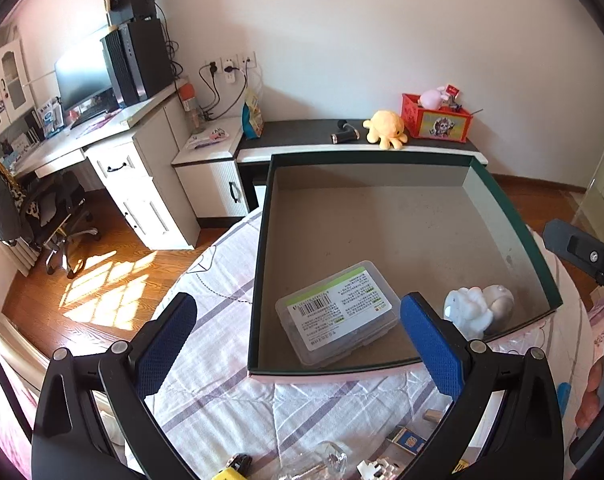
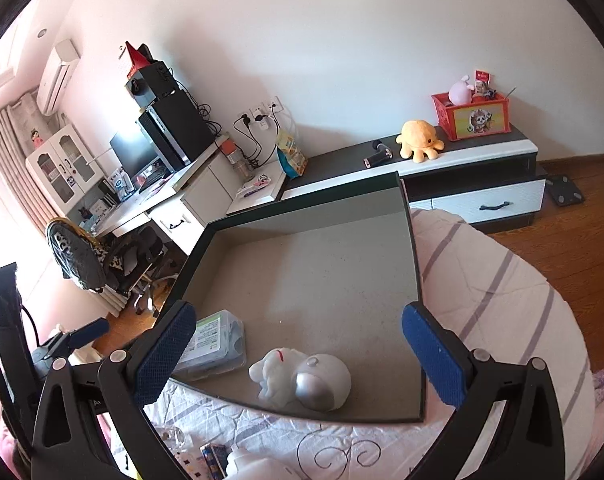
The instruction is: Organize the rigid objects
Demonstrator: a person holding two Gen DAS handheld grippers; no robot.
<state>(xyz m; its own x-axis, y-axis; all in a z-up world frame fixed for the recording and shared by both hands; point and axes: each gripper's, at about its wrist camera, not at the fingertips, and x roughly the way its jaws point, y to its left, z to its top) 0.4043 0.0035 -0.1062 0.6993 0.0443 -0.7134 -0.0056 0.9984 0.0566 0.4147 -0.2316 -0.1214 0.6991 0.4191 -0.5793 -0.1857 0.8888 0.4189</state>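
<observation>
Left wrist view: the left hand-held gripper (image 1: 297,340) hangs spread and empty over the near edge of the box (image 1: 261,240), which sits on the bed (image 1: 221,272).
Right wrist view: the right hand-held gripper (image 2: 297,350) is likewise spread, holding nothing, above the box's near wall.
Already in the box: a clear plastic case (image 1: 338,312) with a printed label and a white figurine (image 1: 478,310) lie on the floor of the box, near each other but apart.
Still loose: small items — a yellow toy car (image 1: 233,468), a clear glass piece (image 1: 326,460), a small printed carton (image 1: 410,440) — lie on the bedspread just before the box.
Risk: the bedding is soft and rumpled, so small pieces may tilt or sink as the fingers close; the glass piece looks slippery and could squirt out.
Risk: pressing on the box wall could tip it on the mattress.
Room: a desk (image 1: 101,128) with a monitor, a low cabinet (image 1: 358,148) holding a yellow plush octopus (image 1: 386,128) and a red bin (image 1: 438,120), wood floor.
</observation>
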